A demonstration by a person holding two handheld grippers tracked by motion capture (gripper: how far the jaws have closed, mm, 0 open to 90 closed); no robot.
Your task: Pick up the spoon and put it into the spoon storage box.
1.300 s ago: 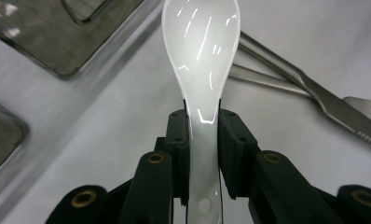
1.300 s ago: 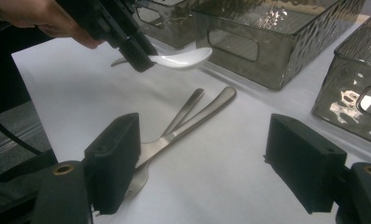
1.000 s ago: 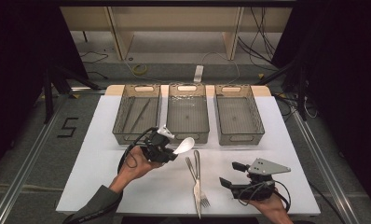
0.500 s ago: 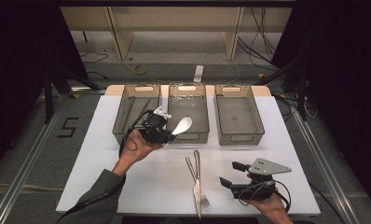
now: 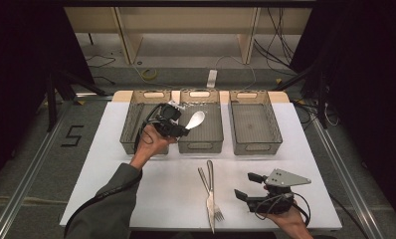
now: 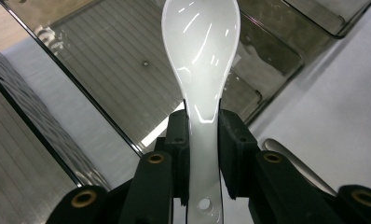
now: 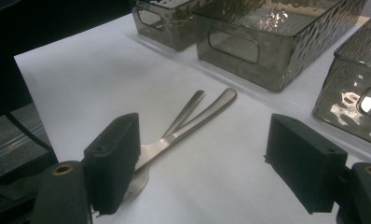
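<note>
The high view shows the left gripper (image 5: 178, 128) in the upper middle of the frame, clamping the handle of a white spoon (image 5: 195, 119) whose bowl hangs over the middle bin (image 5: 202, 146). At the lower right, the right gripper (image 5: 246, 186) rests on the white table (image 5: 161, 194) with its jaws wide apart and nothing between them, just right of two forks (image 5: 210, 191).

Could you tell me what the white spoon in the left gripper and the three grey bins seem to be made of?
The glossy white spoon looks like glazed ceramic or melamine: smooth, opaque, with sharp highlights. The three see-through smoky grey bins look like moulded plastic: the table shows through them, and their walls have a rippled texture and cut-out handles.
</note>
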